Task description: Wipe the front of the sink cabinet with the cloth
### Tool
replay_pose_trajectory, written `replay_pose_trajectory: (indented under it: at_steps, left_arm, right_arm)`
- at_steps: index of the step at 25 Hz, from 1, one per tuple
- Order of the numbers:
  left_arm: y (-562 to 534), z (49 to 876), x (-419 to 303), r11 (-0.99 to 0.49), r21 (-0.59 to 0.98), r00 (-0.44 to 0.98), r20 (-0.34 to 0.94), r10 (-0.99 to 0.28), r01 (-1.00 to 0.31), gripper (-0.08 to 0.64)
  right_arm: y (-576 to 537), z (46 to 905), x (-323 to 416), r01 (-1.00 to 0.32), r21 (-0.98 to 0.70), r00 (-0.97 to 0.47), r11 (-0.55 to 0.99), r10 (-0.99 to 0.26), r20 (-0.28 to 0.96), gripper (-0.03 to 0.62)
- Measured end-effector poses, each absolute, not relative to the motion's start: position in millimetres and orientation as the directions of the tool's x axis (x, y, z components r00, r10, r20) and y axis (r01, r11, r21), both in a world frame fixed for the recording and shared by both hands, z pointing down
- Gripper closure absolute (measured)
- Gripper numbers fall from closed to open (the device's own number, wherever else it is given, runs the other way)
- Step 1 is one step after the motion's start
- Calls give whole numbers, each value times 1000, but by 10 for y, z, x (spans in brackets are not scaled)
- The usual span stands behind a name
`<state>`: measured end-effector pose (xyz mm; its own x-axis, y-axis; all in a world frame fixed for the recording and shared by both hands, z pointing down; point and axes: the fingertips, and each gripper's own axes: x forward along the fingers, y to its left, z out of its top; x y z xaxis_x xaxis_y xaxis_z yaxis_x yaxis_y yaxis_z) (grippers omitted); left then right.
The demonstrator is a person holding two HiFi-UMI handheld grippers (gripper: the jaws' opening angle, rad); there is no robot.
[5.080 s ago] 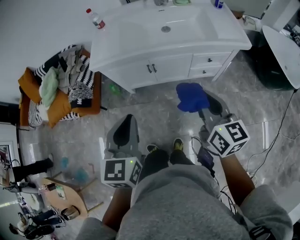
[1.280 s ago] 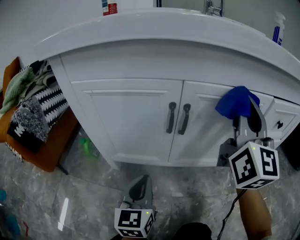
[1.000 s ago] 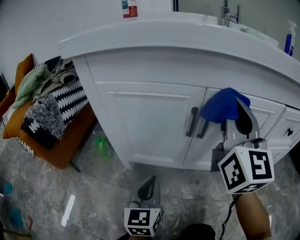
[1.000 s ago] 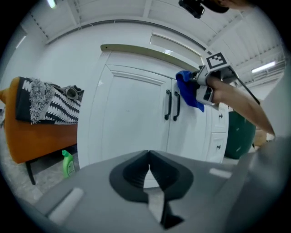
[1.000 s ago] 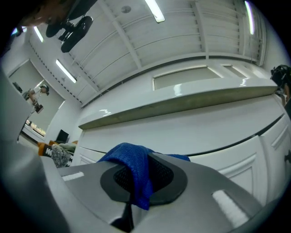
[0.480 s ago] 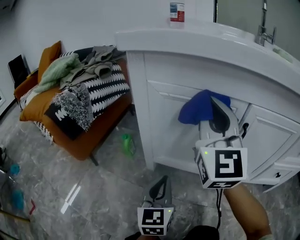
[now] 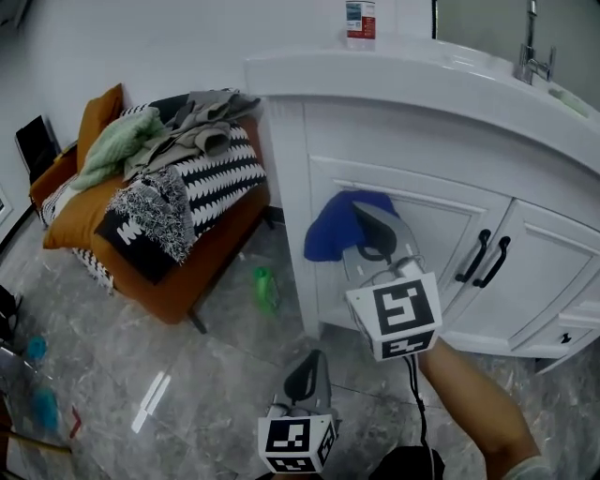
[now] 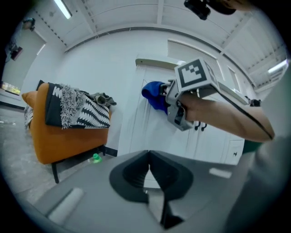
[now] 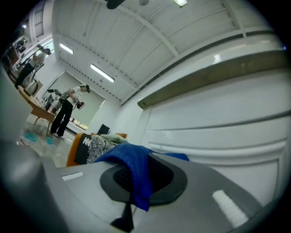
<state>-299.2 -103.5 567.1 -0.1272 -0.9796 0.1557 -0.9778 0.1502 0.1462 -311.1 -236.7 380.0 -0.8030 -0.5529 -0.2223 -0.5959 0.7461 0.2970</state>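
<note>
My right gripper (image 7: 367,217) is shut on a blue cloth (image 7: 336,225) and holds it against the left door of the white sink cabinet (image 7: 436,220), near that door's upper left corner. In the right gripper view the blue cloth (image 9: 132,168) hangs out between the closed jaws, with the cabinet front (image 9: 223,132) just beyond. My left gripper (image 7: 307,373) hangs low over the floor, shut with nothing in it. In the left gripper view the right gripper's marker cube (image 8: 194,76) and the blue cloth (image 8: 154,94) show against the cabinet.
An orange chair (image 7: 159,272) piled with clothes stands left of the cabinet. A green bottle (image 7: 266,286) lies on the grey marble floor (image 7: 112,375) by the cabinet's corner. Two black door handles (image 7: 485,258) sit to the right. A bottle (image 7: 360,19) stands on the countertop.
My right gripper has carried the cloth leftward across the cabinet front, from the right door past the handles to the left door. The left gripper stayed low.
</note>
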Motion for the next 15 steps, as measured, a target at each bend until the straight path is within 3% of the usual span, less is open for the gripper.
replay_pose_trajectory:
  at_steps: [8, 15]
  left_arm:
    - [-975, 5601, -2970, 140, 138, -121, 138, -983, -980, 549]
    - [-1020, 5606, -2846, 124, 111, -109, 136, -985, -986, 549]
  right_arm:
    - [-2353, 4239, -3161, -538, 284, -843, 794, -495, -212, 569]
    - [-2420, 4411, -2847, -571, 288, -821, 769, -526, -221, 569]
